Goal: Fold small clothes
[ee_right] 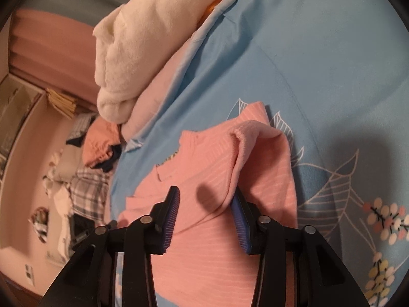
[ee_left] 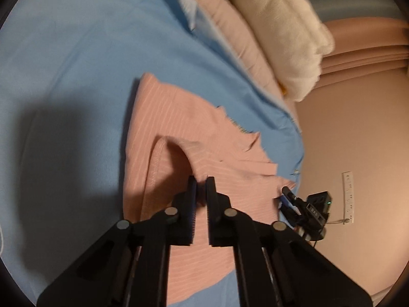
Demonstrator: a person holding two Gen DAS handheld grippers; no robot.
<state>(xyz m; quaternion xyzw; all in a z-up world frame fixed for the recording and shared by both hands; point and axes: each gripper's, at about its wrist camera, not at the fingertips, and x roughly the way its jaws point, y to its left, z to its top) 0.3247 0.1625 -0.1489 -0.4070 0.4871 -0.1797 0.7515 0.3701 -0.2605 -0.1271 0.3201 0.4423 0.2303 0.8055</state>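
1. Work surface: light-blue bed cover (ee_left: 76, 51) w/ leaf and flower print (ee_right: 332, 179) showing in the right wrist view.

2. Task item: pink ribbed garment (ee_left: 179, 117) is lying on the cover, partly folded. One stitched hem is curving up beside the L claw. In the right wrist view the garment (ee_right: 209, 153) is showing a folded-over flap w/ a rolled edge; the flap is standing up off the layer under it.

3. L gripper (ee_left: 202, 181) is pointing down onto the garment approx. at its middle. Claw is narrow, pads all but together, only a slit of pink showing betw. them. Whether a pinch of cloth is caught in the slit: cannot tell.

4. R gripper (ee_right: 205, 190) is hovering over the same garment. Claw is partly wide. The flap's lower fold is sitting betw. the pads and touching the R-hand pad; the other pad is standing clear of it, so nothing is being clamped.

5. Surroundings: cream fleece blanket (ee_left: 281, 25) is lying bunched at the cover's far edge, on pink quilted bedding (ee_left: 242, 38). A pile of clothes (ee_right: 99, 138) incl. a plaid piece (ee_right: 87, 189) is lying beyond the bed.
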